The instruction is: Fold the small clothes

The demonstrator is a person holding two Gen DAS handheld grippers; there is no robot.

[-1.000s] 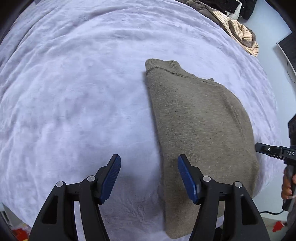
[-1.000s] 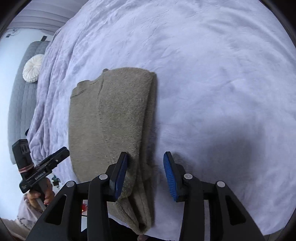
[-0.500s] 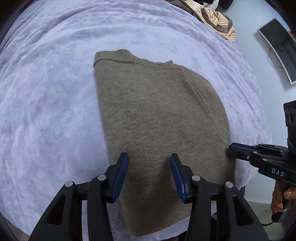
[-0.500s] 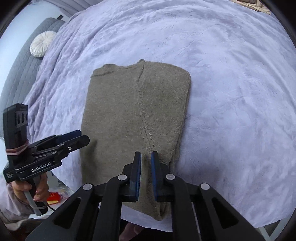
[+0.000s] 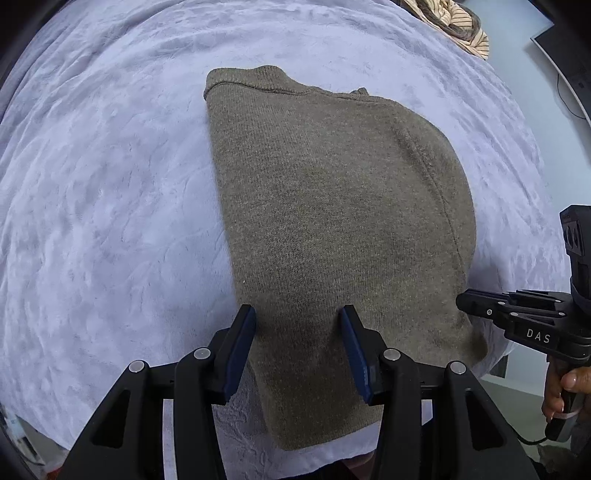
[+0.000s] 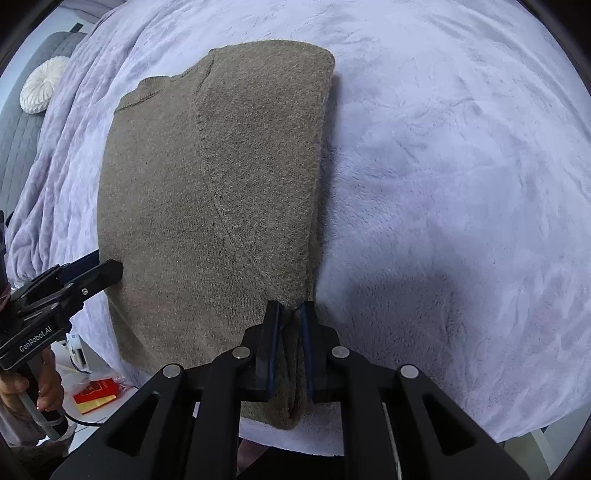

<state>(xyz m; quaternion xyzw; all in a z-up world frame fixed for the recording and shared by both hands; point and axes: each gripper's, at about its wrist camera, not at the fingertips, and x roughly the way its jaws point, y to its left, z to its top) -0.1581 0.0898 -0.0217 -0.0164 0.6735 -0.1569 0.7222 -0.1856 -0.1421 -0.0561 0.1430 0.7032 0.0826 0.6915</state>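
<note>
- Far left, a white cushion [image 6: 38, 90] sits on a grey sofa beside the bed.
- My left gripper [image 5: 298, 325] is spread wide, its blue pads [image 5: 242, 347] on either side of the near left edge of the sweater [image 5: 332, 229], gripping nothing.
- The sweater lies folded lengthwise on the lilac blanket [image 5: 103, 192], collar at the far end.
- My right gripper [image 6: 290, 317] is pinched tight on the near right edge of the sweater.
- Top right, striped clothes [image 5: 458, 22] lie heaped.
</note>
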